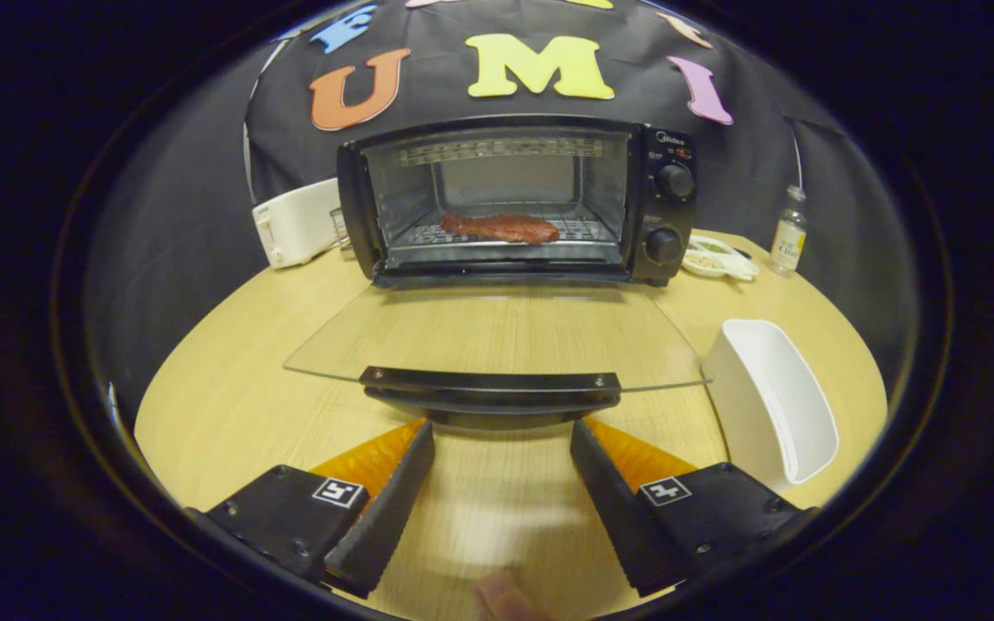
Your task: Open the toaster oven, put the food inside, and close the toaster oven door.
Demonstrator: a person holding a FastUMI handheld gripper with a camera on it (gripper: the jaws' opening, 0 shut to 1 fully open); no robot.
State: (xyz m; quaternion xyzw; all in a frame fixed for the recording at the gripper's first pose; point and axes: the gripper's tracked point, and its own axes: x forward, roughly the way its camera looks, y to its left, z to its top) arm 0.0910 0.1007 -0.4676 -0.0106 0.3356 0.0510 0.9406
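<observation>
Glass oven door (497,332) down, handle (491,386) just ahead of gripper (501,448); fingers apart, empty.

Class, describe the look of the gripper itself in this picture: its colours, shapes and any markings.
The gripper has two black wedge-shaped fingers with ribbed inner pads, backed by orange ridged panels. Each black base block carries a small square black-and-white marker and small screws.

My gripper (501,448) has black fingers with ridged pads, orange backing, square markers; maybe small screws.
</observation>
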